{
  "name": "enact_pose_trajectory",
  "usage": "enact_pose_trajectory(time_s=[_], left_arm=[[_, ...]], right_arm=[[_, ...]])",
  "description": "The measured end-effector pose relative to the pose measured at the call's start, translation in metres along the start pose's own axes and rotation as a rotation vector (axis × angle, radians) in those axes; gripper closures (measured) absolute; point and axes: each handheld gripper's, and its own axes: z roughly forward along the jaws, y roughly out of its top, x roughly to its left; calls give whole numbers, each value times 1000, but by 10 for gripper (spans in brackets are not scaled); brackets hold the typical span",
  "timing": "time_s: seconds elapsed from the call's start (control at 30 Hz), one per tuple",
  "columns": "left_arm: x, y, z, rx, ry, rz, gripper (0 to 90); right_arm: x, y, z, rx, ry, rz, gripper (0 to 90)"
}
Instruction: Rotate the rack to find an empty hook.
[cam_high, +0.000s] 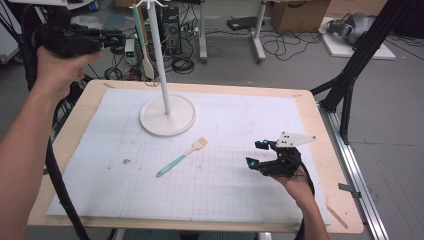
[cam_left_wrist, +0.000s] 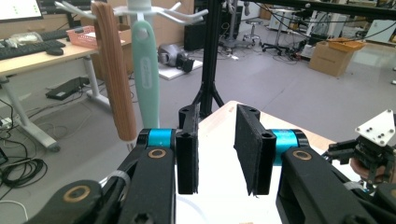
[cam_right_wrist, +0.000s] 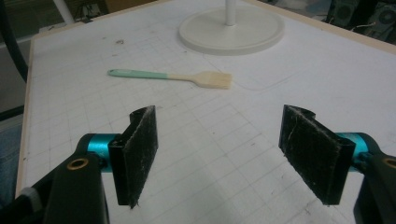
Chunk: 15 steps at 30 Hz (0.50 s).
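A: What could go wrong from here?

B: The right tongs (cam_right_wrist: 219, 154) are spread wide with nothing between the jaws, and the brush (cam_right_wrist: 170, 77) lies flat on the white mat (cam_right_wrist: 70, 88). A thing that thin and low is easy to miss: if the jaws come down off its line they may shove it sideways or close on the mat instead. It could also swivel if it is pinched near one end.

A: And the left side?

B: The left tongs (cam_left_wrist: 217, 156) are held up high, jaws parted and holding nothing, just beside the utensils hanging on the stand (cam_high: 159, 55): a mint-handled one (cam_left_wrist: 145, 70) and a brown wooden one (cam_left_wrist: 114, 70). A careless swing there could knock one off its hook, or rock the stand on its round base (cam_high: 167, 116).

A: Where is the brush relative to the tongs?

B: In the high view the brush (cam_high: 182, 156) sits near the middle of the frame, below the base, lying slantwise with the bristles at the upper right. The right tongs (cam_high: 256, 154) are to its right, apart from it, low over the surface (cam_high: 320, 150) with the jaws pointing left toward it. The left tongs (cam_high: 120, 39) are well apart from it, at the upper left of the frame.

A: And from the right tongs' own camera?

B: The brush lies ahead, in the upper left-centre of the frame, beyond the jaw tips, the green handle to the left.
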Motion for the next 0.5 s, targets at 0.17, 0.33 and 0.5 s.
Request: enact_pose_trajectory(time_s=[0.17,0.33,0.5], left_arm=[[-3,-4,-1,3,-1,2,687],[-6,-8,-1,15,-2,7,673],[-12,-15,0,28,-15,12,654]], right_arm=[[0,0,-1,-5,-2,-2,275],[0,0,-2,-5,-4,-1,275],[1,-1,-4,-10,-6,2,275]])
